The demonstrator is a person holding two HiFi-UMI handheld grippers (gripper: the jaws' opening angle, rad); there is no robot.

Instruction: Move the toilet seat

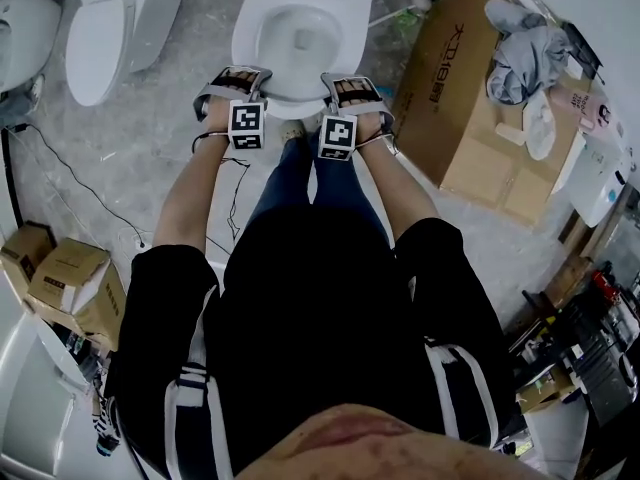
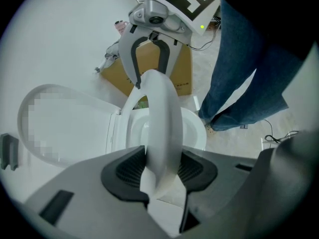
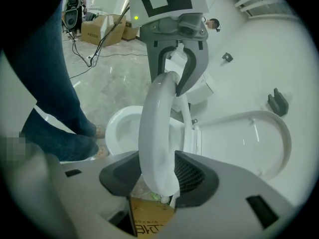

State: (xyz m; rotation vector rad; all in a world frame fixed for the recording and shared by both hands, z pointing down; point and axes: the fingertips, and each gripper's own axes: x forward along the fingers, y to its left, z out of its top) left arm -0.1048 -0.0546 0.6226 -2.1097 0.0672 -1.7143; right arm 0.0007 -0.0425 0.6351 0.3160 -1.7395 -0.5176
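The white toilet seat [image 1: 295, 102] is raised off the bowl [image 1: 298, 38] and stands on edge between both grippers. My left gripper [image 1: 235, 76] clamps its front rim on the left, my right gripper [image 1: 350, 80] on the right. In the left gripper view the seat [image 2: 162, 123] fills the gap of my left gripper [image 2: 159, 171], pressed by both dark pads, and the right gripper [image 2: 149, 76] straddles it further along. In the right gripper view the seat [image 3: 154, 128] sits between the pads of my right gripper [image 3: 159, 176]. The lid [image 3: 249, 138] stands open behind.
A large cardboard box [image 1: 470, 98] with cloths on top stands right of the toilet. A second toilet [image 1: 110, 28] stands to the left. Small boxes [image 1: 70, 278] and a cable [image 1: 70, 178] lie on the floor at left. The person's legs [image 1: 300, 173] are right before the bowl.
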